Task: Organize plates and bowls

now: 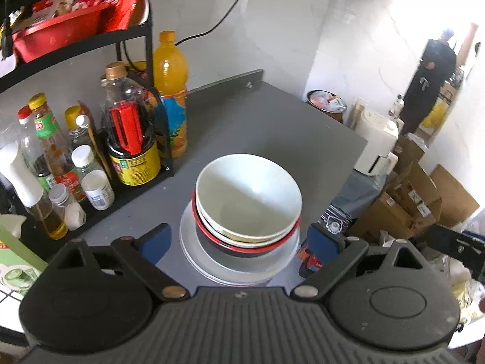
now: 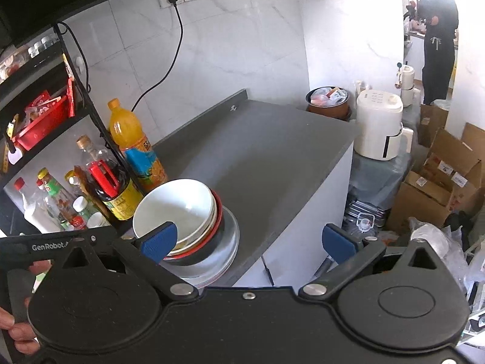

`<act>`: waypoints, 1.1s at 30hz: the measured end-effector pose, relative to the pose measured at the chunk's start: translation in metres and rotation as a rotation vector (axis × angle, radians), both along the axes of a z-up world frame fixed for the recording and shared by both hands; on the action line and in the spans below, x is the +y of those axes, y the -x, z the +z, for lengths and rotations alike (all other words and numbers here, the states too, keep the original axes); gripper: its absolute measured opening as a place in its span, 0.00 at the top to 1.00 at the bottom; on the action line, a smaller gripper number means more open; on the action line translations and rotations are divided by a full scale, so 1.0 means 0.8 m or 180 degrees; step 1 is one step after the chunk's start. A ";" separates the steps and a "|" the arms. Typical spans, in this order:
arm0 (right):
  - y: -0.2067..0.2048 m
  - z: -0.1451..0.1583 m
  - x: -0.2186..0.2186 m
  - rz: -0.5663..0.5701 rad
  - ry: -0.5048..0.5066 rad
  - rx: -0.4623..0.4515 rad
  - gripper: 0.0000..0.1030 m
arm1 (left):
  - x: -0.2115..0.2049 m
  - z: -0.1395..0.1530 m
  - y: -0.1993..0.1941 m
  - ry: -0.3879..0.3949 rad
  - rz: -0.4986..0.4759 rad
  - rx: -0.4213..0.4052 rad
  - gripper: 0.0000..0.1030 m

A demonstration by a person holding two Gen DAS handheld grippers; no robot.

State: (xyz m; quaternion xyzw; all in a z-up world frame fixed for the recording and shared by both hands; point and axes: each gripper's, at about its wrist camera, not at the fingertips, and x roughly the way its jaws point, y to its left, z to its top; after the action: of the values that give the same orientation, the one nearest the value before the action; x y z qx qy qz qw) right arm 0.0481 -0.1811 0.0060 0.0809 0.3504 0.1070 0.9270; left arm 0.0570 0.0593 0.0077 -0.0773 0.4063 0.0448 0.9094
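While jaws gape, bowl stack [image 1: 248, 200] sits between left hand-held gripper [image 1: 241, 244].

Three bowls [image 1: 248, 194], two plates [image 1: 212, 261]

A white bowl [image 1: 248, 194] is sitting upright and empty at the top of a single stack on the grey counter [image 1: 272, 127], catching light on its inner wall. It is nesting in a second pale bowl [image 1: 239, 238] with a yellowish band under its rim, and that one is resting inside a dark bowl with a red rim [image 1: 282, 238]. The three are leaning slightly off centre. Beneath them white plates [image 1: 242, 268] are lying flat, piled together, their rims showing all around the bowls. The whole stack is standing near the counter's front edge, close beside the bottle rack
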 end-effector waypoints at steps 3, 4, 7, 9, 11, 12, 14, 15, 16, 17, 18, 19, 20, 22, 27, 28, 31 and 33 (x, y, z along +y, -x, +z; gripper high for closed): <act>0.006 0.003 -0.002 -0.0007 0.0024 -0.0016 0.00 | -0.005 0.002 0.009 -0.0032 -0.0059 -0.0014 0.07; 0.007 0.004 -0.002 -0.0001 0.0027 -0.0019 0.00 | -0.005 0.003 0.011 -0.0033 -0.0069 -0.0026 0.07; 0.009 0.007 -0.002 0.0061 0.0012 -0.0043 0.00 | -0.004 0.005 0.019 -0.0049 -0.0055 -0.0047 0.04; 0.010 0.008 -0.001 0.0062 0.0019 -0.0049 0.00 | -0.001 0.006 0.022 -0.0051 -0.0066 -0.0052 0.04; 0.013 0.008 -0.001 0.0078 -0.0005 -0.0047 0.00 | 0.003 0.007 0.025 -0.0045 -0.0066 -0.0052 0.04; 0.014 0.008 0.000 0.0084 -0.0006 -0.0041 0.00 | 0.004 0.007 0.027 -0.0052 -0.0061 -0.0053 0.04; 0.015 0.007 0.001 0.0093 0.0005 -0.0034 0.00 | 0.008 0.009 0.030 -0.0076 -0.0047 -0.0066 0.04; 0.016 0.006 0.002 0.0102 0.0006 -0.0037 0.00 | 0.009 0.010 0.032 -0.0084 -0.0044 -0.0077 0.04; 0.017 0.006 0.003 0.0095 0.0010 -0.0030 0.00 | 0.010 0.011 0.034 -0.0088 -0.0051 -0.0083 0.03; 0.019 0.005 0.003 0.0085 0.0014 -0.0029 0.00 | 0.011 0.011 0.036 -0.0090 -0.0057 -0.0085 0.03; 0.020 0.004 0.003 0.0077 0.0019 -0.0029 0.00 | 0.012 0.011 0.038 -0.0095 -0.0058 -0.0086 0.03; 0.022 0.001 0.004 0.0062 0.0015 -0.0012 0.00 | 0.012 0.010 0.040 -0.0106 -0.0055 -0.0085 0.03; 0.023 -0.001 0.003 0.0047 0.0006 0.0015 0.00 | 0.013 0.009 0.042 -0.0117 -0.0061 -0.0080 0.03; 0.028 -0.006 0.002 0.0025 0.0012 0.0067 0.00 | 0.014 0.007 0.046 -0.0125 -0.0075 -0.0081 0.02; 0.043 -0.015 0.000 -0.0021 0.0042 0.0119 0.00 | 0.016 0.001 0.056 -0.0149 -0.0111 -0.0054 0.01; 0.046 -0.016 -0.001 -0.0047 0.0031 0.0135 0.00 | 0.015 0.000 0.059 -0.0185 -0.0107 -0.0046 0.01; 0.052 -0.021 -0.003 -0.0060 -0.0006 0.0171 0.00 | 0.013 -0.005 0.066 -0.0233 -0.0156 -0.0020 0.01; 0.056 -0.024 -0.002 -0.0042 -0.0001 0.0191 0.00 | 0.013 -0.006 0.071 -0.0266 -0.0142 -0.0005 0.01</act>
State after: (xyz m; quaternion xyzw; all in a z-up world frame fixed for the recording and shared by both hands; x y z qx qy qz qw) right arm 0.0036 -0.1823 -0.0136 0.0865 0.3774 0.0984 0.9167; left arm 0.0005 0.0701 0.0029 -0.0302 0.4049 0.0414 0.9129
